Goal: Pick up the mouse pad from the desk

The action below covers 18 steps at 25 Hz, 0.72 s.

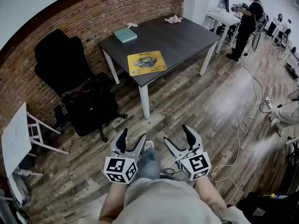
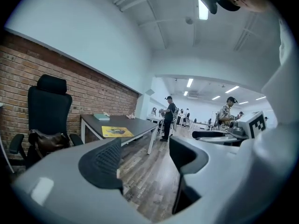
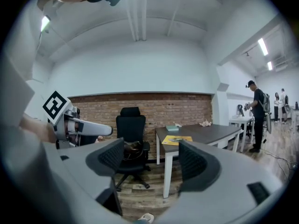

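The mouse pad (image 1: 146, 62) lies on the desk (image 1: 187, 38), its print too small to read. Left gripper (image 1: 133, 135) and right gripper (image 1: 176, 134) gape wide, empty; 1 black chair (image 1: 70, 73) flanks the desk.

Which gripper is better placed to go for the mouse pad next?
Left, narrowly. The left gripper and right gripper are both open, empty and far from the desk; the yellow mouse pad lies slightly nearer the left one's line.

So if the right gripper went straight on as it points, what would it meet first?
Likely the desk's near white leg or the black office chair beside it; both show between its open jaws. Which comes first is unclear.
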Tool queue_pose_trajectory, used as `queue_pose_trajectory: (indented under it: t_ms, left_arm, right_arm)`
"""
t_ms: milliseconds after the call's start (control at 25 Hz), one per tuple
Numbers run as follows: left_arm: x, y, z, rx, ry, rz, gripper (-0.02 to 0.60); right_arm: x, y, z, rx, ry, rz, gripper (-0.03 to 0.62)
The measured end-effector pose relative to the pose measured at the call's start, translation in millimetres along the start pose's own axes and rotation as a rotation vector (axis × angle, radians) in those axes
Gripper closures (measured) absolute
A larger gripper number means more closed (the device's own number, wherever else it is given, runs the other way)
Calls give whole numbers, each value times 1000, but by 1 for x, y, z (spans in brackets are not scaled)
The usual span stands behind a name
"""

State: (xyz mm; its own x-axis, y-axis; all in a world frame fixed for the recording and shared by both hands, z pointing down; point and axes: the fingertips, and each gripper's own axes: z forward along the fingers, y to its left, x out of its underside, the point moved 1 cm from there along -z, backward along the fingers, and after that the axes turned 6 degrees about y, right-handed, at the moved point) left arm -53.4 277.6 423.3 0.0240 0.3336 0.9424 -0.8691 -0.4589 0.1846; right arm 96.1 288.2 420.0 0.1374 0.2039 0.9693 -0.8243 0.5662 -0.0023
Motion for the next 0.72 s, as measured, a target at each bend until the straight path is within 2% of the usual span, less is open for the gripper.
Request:
queue_pose_trajectory:
  t_ms: [320,720]
  left_arm:
    - [-10,23,47,-10,14,8,259]
    - [-35,84,139,-11,37,1,259]
  right_arm:
    - [1,-32,38,1,23,18,247]
    - [-25,-89,138,4,28,13,241]
